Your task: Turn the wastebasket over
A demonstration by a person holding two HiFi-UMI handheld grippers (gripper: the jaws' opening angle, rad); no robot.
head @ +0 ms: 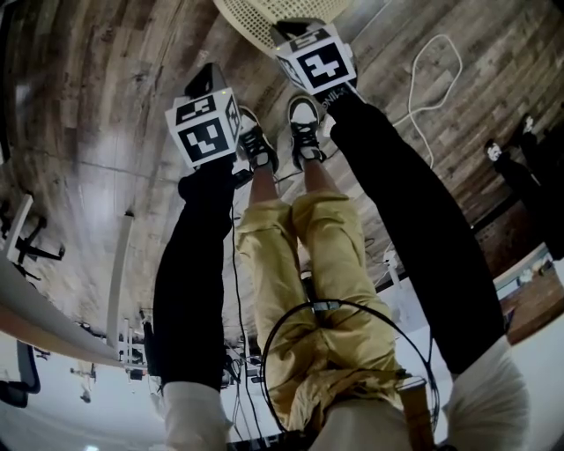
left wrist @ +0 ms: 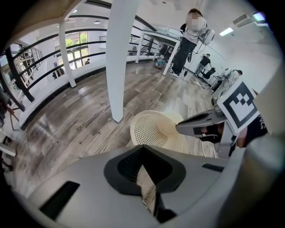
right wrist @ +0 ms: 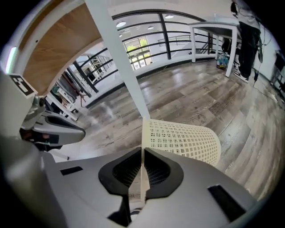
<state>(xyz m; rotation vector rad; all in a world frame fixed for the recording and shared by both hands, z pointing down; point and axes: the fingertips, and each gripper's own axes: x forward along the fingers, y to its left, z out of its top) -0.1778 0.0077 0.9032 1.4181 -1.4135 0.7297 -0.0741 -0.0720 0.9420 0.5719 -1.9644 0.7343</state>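
Note:
The cream perforated wastebasket lies tilted on the wooden floor just ahead of my feet. In the right gripper view its mesh wall fills the middle, and its thin rim runs down between the dark pads. My right gripper is shut on that rim; it also shows at the basket's edge in the head view and the left gripper view. My left gripper hangs apart, short of the basket. Its jaws are shut with nothing between them.
A white pillar stands on the floor just behind the basket. A white cable loops on the planks to the right. My shoes are close under the grippers. A person stands by a far white table; black railings line the room.

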